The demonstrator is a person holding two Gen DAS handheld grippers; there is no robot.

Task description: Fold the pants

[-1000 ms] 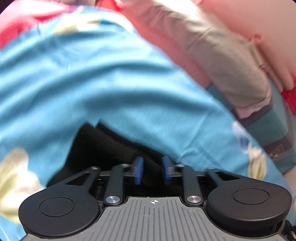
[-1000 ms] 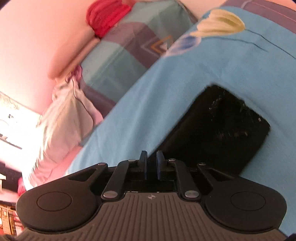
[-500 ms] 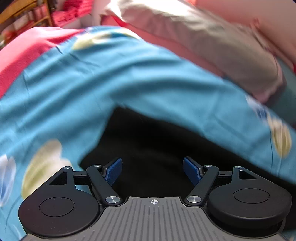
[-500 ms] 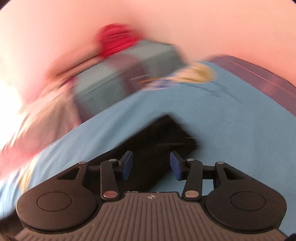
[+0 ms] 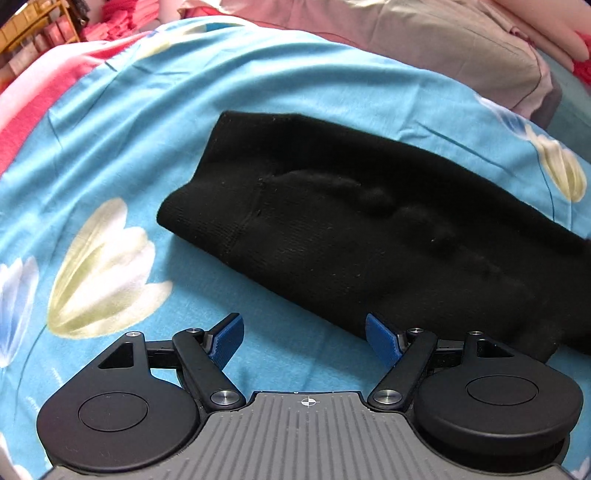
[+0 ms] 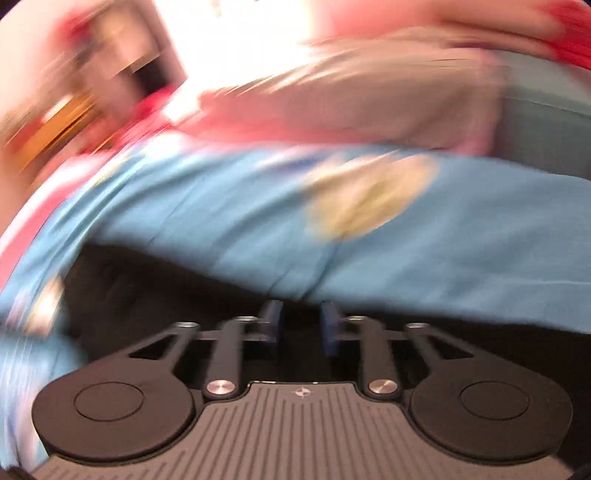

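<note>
The black pants (image 5: 354,229) lie folded into a long bundle on the blue flowered bedsheet (image 5: 147,122), running from centre left to the right edge. My left gripper (image 5: 303,338) is open and empty, just in front of the bundle's near edge, its right blue pad (image 5: 380,338) almost at the cloth. In the blurred right wrist view the pants (image 6: 147,291) show as a dark mass under my right gripper (image 6: 301,326). Its blue pads stand a narrow gap apart over the black cloth. I cannot tell whether they pinch it.
A beige pillow (image 5: 443,40) and pink bedding (image 5: 55,70) lie at the far side of the bed. A wooden shelf (image 5: 33,22) stands at the far left. The right wrist view shows the pillow (image 6: 351,96) and sheet (image 6: 461,243), smeared by motion.
My left gripper opened, let go of the pants and drew back, so the whole folded bundle shows. My right gripper opened, swung fast to the left and narrowed again over the pants.
</note>
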